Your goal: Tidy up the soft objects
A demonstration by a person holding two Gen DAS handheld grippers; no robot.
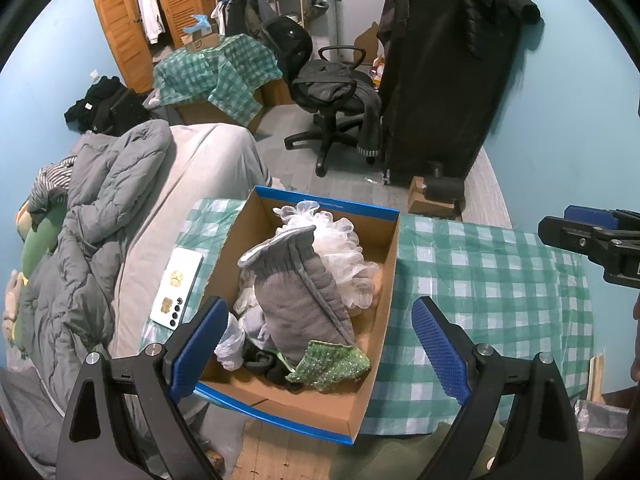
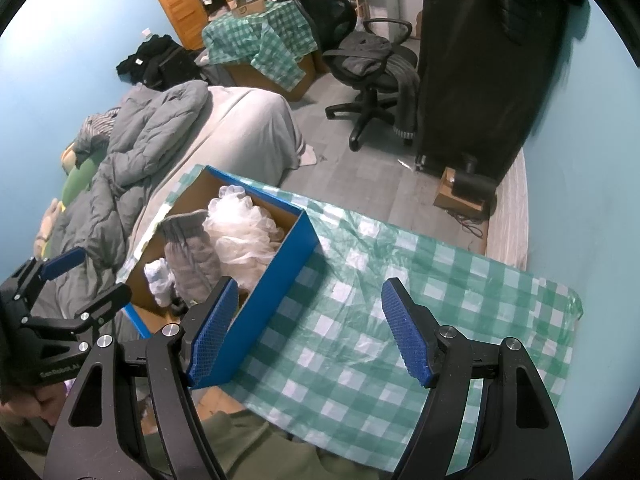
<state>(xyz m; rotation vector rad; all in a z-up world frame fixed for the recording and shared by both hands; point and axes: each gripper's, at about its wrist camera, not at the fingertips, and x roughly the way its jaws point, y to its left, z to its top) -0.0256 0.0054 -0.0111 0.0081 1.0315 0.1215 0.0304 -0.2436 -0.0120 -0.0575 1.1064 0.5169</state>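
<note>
The soft objects sit heaped in a blue-sided cardboard box at the left end of the green checked tablecloth: a grey knitted piece stands upright in the middle, a white mesh pouf lies behind it at the far side, and a green sparkly cloth lies at the near end. The left gripper hangs over the box's near end, jaws spread wide and holding nothing. The right gripper hangs over bare cloth just right of the box, also wide open and empty; a white phone lies on the bed left of the box.

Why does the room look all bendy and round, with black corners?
Both wrist views use a fisheye lens: in the left wrist view the box edges and walls curve, corners go black; in the right wrist view the checked cloth bows too. Both are sharp, evenly lit.
</note>
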